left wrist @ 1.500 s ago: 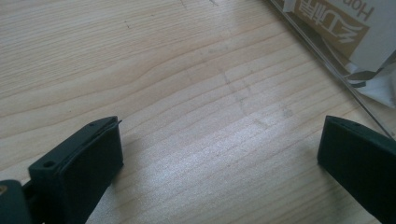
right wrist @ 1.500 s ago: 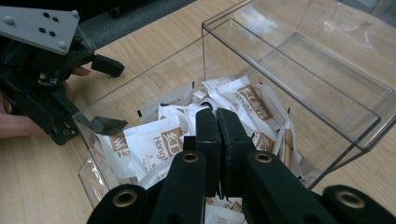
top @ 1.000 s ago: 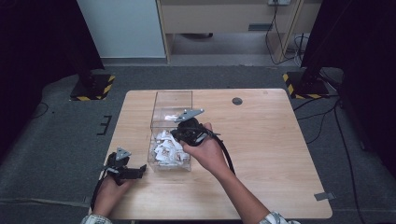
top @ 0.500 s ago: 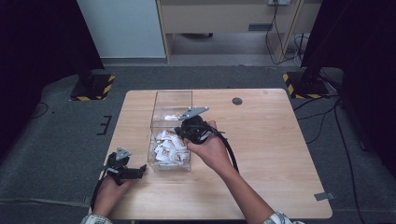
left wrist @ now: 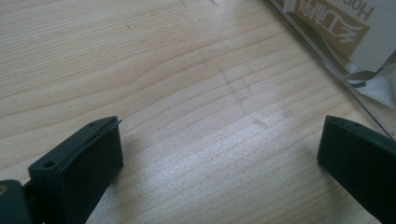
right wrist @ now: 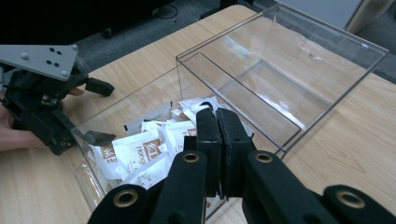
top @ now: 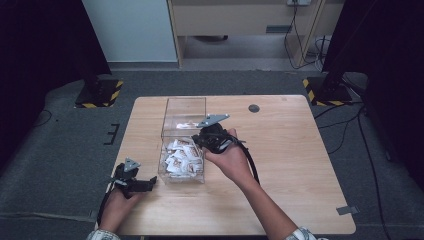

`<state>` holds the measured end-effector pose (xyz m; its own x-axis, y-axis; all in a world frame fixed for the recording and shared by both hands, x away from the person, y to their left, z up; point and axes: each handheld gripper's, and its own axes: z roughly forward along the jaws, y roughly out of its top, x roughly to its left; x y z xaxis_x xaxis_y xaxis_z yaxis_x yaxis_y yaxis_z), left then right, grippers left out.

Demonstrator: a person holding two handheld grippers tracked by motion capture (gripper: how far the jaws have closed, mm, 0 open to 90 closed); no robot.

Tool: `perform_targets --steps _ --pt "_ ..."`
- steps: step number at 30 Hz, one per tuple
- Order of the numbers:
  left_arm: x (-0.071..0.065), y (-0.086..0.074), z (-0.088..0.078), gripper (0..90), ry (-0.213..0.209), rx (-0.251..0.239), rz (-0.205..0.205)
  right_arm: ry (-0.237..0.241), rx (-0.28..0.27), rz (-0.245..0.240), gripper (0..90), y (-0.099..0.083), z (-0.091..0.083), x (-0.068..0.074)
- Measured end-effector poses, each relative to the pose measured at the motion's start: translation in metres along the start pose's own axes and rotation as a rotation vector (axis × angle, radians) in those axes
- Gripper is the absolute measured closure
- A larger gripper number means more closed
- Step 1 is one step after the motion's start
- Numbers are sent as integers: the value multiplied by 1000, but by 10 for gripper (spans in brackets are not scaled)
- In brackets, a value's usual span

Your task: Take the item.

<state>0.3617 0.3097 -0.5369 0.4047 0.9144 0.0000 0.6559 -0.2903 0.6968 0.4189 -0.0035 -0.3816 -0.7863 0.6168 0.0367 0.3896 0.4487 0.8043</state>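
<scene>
Our right gripper [top: 204,139], jaws closed and seemingly empty, has edged further over the box [top: 183,141] of sachets [top: 180,156]; our left gripper [top: 145,184] stays wide open on the table [top: 290,165], so a pick looks close.

clear box [top: 183,131] walls block mid-table — right tabletop [top: 295,165] open

A pale wooden table [top: 300,170] carries a clear two-compartment box [top: 184,142] — and one small dark disc [top: 254,108].

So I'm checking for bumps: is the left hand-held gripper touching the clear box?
Apart. In the high view, bare table shows between the left hand-held gripper and the clear box; the left gripper view shows wood between its open jaws.
</scene>
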Motion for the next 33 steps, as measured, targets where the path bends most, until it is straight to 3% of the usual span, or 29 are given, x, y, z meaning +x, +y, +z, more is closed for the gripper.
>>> perform_targets --steps 33 --pt "0 0 0 0 0 0 0 -49 13 26 885 -13 -11 -23"
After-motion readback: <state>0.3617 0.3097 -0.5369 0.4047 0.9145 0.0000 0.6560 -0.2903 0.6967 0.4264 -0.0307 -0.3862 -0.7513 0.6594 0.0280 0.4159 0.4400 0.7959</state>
